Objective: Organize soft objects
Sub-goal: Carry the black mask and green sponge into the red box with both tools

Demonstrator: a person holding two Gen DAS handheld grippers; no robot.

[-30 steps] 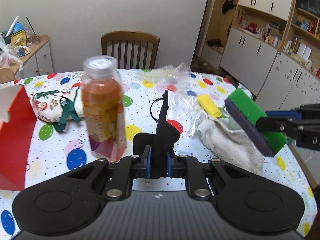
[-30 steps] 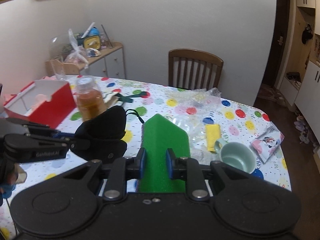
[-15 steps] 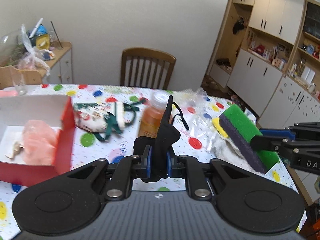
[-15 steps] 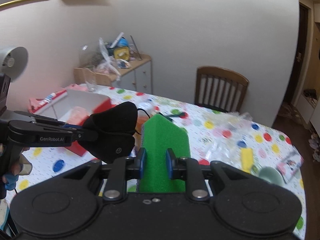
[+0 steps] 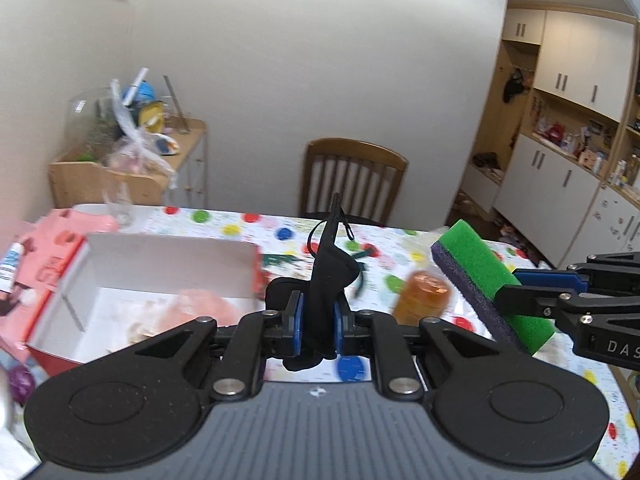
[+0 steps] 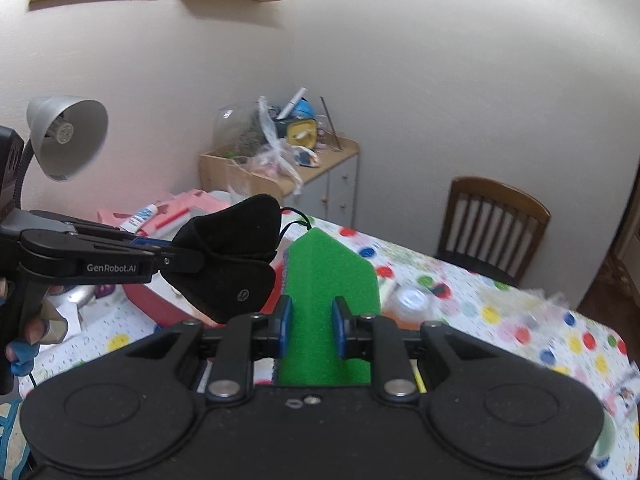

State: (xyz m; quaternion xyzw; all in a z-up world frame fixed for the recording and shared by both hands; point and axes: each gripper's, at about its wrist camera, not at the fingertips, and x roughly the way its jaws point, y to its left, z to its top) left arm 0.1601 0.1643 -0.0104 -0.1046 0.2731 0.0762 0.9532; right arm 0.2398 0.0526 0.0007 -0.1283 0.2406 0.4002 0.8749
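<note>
Two soft items in transit: my left gripper point(image 5: 316, 322) clamps the black face mask point(image 5: 328, 276), my right gripper point(image 6: 310, 330) the green sponge point(image 6: 328, 280); red box point(image 5: 160, 280) at ten o'clock, neither deposited

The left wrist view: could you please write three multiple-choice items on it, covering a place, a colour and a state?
1. Where is the box?
A. left of the bottle
B. on the chair
C. right of the sponge

2. What colour is the sponge's top face?
A. yellow
B. green
C. red

3. How is the left hand-held gripper?
A. open, empty
B. shut on the mask
C. shut on a cup

Key: 1 A, the box lies at the picture's left; 2 B, green over a dark layer; 3 B, the pads pinch black cloth.
</note>
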